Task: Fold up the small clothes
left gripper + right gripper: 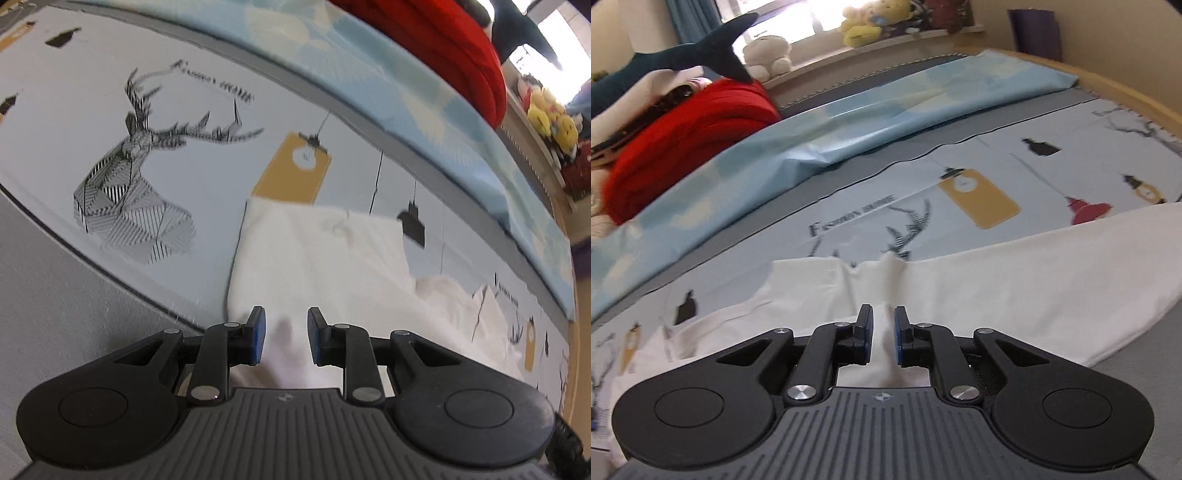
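Gripping: I have my left claw part-way closed over a raised fold of the white garment; cloth bulges up between its blue pads, and the pads look to press its sides.
Right claw: my right claw stands at a narrow gap with a ridge of the same white cloth pinched up between its pads; the cloth touches both inner faces.
Jaw width: the left gap is clearly wider than the right.
Garment place: I see it lying on the bed, spread over the printed bedsheet, near the edge closest to me.
Garment look, left view: one end is a flat, squared panel with a straight far hem and a faint round crease; beyond it to the right the cloth is rumpled and heaped.
Garment look, right view: a long white stretch runs off to the right, smooth, while the far edge just ahead of the claw is puckered into small peaks.
Sheet: pale blue-grey with a deer head, lanterns and lettering.
Beyond: a light blue quilt lies along the far side, with a red blanket at its end.
Window ledge: plush toys sit there, blurred.
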The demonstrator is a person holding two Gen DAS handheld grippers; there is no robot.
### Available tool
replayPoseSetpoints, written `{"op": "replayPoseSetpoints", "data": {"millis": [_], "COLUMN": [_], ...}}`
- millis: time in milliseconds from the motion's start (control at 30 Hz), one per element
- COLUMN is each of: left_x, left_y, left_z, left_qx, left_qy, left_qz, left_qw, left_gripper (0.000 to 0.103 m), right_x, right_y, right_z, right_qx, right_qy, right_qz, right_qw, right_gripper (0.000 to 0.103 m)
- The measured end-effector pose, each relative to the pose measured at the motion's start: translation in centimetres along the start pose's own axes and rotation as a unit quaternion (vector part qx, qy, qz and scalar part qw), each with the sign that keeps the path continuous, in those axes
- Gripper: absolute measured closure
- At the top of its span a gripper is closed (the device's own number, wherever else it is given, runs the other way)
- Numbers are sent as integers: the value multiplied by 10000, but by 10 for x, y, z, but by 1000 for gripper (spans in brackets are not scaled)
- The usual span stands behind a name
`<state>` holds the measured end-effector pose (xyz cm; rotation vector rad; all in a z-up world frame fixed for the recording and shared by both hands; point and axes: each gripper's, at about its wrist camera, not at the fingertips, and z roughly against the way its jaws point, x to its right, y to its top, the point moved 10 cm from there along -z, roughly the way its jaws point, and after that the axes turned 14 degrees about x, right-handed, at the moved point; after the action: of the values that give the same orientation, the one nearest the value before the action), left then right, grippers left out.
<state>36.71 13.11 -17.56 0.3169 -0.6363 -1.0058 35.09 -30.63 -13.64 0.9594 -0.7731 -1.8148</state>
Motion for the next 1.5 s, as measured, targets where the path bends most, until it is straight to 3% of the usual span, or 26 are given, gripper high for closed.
{"op": "replayPoseSetpoints", "data": {"millis": [200,333,467,500,533,600,700,733,800,900,1000,1033,1100,1167,1233,1333,1400,1467,1500], "left_x": [-14,-28,-33,-34,-36,-44,-65,-67,-58,-27,-7,-9,-28,-48,-45,-16,-4,-7,-9], "left_y": [5,-3,-22,-26,-29,-29,-25,-22,-11,-1,-13,-19,-30,-32,-20,-5,-14,-35,-43], "left_z": [11,4,-4,-5,-6,-4,0,2,10,22,18,12,-4,-11,-5,9,6,-9,-15], "left_qx": [-3,-246,-606,-659,-683,-607,-457,-396,-125,96,-71,-174,-486,-648,-439,-57,-170,-607,-776], "left_qy": [-17,185,132,125,139,302,872,902,602,-256,-667,-573,-12,491,530,31,-113,92,274], "left_qz": [98,-58,-272,-375,-497,-713,-943,-964,-783,-722,-892,-949,-1068,-945,-928,-987,-932,-841,-832], "left_qw": [10000,9995,9977,9970,9963,9951,9907,9905,9950,9970,9938,9937,9931,9922,9933,9951,9954,9946,9931], "left_gripper": [76,76,77,78,92,103,103,103,103,102,98,98,98,98,98,97,93,88,87], "right_x": [-10,-7,-4,-4,-5,-5,-6,-6,-5,-5,-14,-17,-17,-3,17,20,14,19,26], "right_y": [-9,-32,-50,-51,-52,-52,-53,-52,-49,-33,-16,-14,-20,-37,-46,-30,-25,-35,-42], "right_z": [-7,-13,-20,-21,-23,-25,-28,-28,-29,-23,-13,-12,-15,-25,-28,-23,-20,-25,-28], "right_qx": [-349,-836,-1142,-1140,-1138,-1137,-1123,-1110,-1063,-695,-244,-192,-392,-902,-1106,-805,-714,-1070,-1279], "right_qy": [230,-94,-264,-269,-275,-296,-332,-342,-387,-438,-177,-41,143,-117,-604,-445,-147,-85,-270], "right_qz": [-51,342,545,594,629,656,698,706,695,542,450,408,241,144,151,-103,-106,-256,-238], "right_qw": [9991,9959,9916,9913,9911,9909,9907,9907,9911,9951,9985,9990,9988,9957,9919,9957,9973,9939,9911], "right_gripper": [91,91,91,91,91,91,91,91,91,91,91,91,91,91,89,88,85,78,78]}}
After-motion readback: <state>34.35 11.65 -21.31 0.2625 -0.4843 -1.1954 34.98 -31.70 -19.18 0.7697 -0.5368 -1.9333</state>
